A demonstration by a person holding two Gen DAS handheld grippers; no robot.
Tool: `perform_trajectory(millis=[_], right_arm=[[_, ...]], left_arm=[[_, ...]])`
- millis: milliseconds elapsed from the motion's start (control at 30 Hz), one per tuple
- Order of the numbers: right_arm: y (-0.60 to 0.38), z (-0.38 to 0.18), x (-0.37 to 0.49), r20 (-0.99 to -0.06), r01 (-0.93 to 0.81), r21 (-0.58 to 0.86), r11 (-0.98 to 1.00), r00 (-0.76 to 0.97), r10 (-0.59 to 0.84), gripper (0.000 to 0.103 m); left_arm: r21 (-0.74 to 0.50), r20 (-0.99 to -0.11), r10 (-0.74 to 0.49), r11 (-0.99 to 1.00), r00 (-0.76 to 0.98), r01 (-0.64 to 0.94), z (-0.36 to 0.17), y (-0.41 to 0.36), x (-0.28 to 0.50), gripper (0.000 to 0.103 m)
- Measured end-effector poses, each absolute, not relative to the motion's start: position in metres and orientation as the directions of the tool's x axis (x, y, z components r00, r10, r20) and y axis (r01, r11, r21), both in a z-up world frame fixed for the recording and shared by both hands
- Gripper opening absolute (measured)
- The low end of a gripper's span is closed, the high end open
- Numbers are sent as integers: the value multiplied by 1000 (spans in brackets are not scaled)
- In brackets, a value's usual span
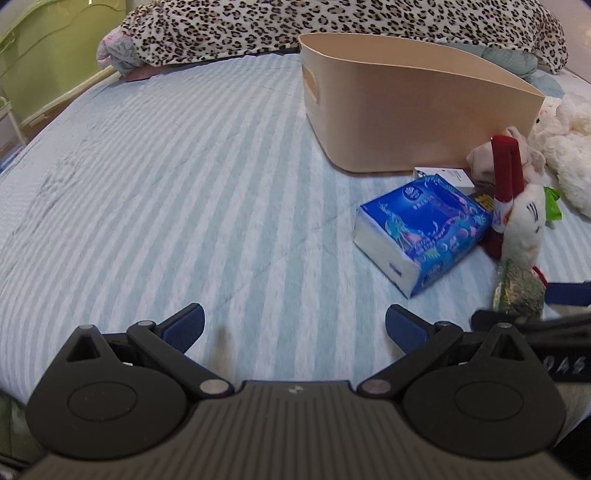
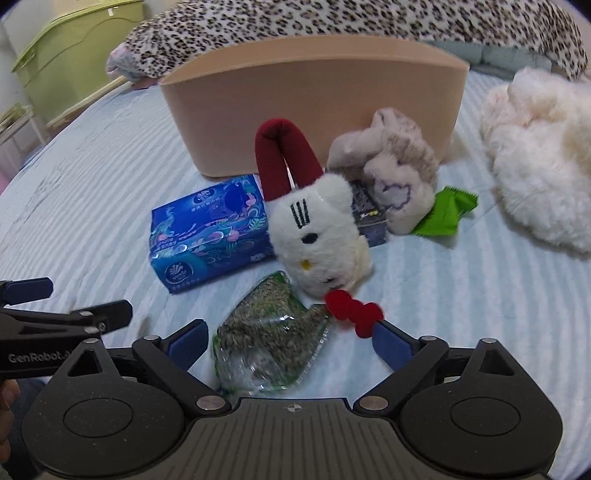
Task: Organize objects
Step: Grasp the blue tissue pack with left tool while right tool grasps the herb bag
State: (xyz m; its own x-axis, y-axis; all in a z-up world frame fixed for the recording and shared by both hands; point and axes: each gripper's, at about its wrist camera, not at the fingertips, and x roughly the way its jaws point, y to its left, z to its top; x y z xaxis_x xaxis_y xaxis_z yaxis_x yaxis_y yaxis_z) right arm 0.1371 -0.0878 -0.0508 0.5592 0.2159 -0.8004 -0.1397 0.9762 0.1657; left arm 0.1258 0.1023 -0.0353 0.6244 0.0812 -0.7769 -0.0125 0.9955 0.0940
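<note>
A beige plastic basket [image 1: 406,110] [image 2: 314,96] stands on the striped bed. In front of it lie a blue tissue pack [image 1: 421,225] [image 2: 210,236], a white cat plush with a dark red loop [image 2: 317,236] [image 1: 522,225], a beige plush [image 2: 395,170], a green packet [image 2: 447,216] and a dark small box [image 2: 369,218]. A clear bag of dried green stuff [image 2: 269,339] [image 1: 519,291] lies between the open fingers of my right gripper [image 2: 290,341]. My left gripper [image 1: 293,326] is open and empty over bare bedding, left of the pile.
A fluffy white plush [image 2: 543,162] lies at the right. A leopard-print blanket [image 1: 332,26] is bunched along the far side of the bed. A green cabinet [image 2: 74,59] stands beyond the bed's left edge. A small white box [image 1: 447,177] lies by the basket.
</note>
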Motion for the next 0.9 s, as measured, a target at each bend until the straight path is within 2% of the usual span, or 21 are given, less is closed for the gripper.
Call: perform_trajectory(millis=[200, 267, 467, 700, 800, 833, 900], right_arm=[[-90, -60, 131, -820, -158, 56, 986, 557, 136, 92], [-100, -59, 129, -823, -150, 61, 987, 551, 135, 91], [-128, -56, 129, -815, -129, 74, 989, 564, 135, 80], [-135, -52, 140, -795, -188, 91, 978, 578, 185, 78], [-134, -51, 142, -787, -201, 102, 974, 582, 202, 67], [-134, -51, 142, -784, -204, 107, 973, 584, 208, 64], [-134, -50, 141, -780, -215, 117, 970, 585, 224, 49]], left_arm=[[56, -779, 3, 996, 628, 65, -41, 92, 141, 103], [34, -778, -36, 995, 628, 99, -44, 85, 146, 103], [5, -766, -126, 979, 631, 202, -50, 67, 170, 103], [42, -765, -175, 947, 620, 320, -64, 53, 197, 103], [59, -756, -195, 931, 625, 361, -67, 50, 198, 102], [62, -753, -199, 928, 627, 368, -67, 50, 198, 97], [35, -754, -229, 922, 616, 385, -65, 50, 196, 88]])
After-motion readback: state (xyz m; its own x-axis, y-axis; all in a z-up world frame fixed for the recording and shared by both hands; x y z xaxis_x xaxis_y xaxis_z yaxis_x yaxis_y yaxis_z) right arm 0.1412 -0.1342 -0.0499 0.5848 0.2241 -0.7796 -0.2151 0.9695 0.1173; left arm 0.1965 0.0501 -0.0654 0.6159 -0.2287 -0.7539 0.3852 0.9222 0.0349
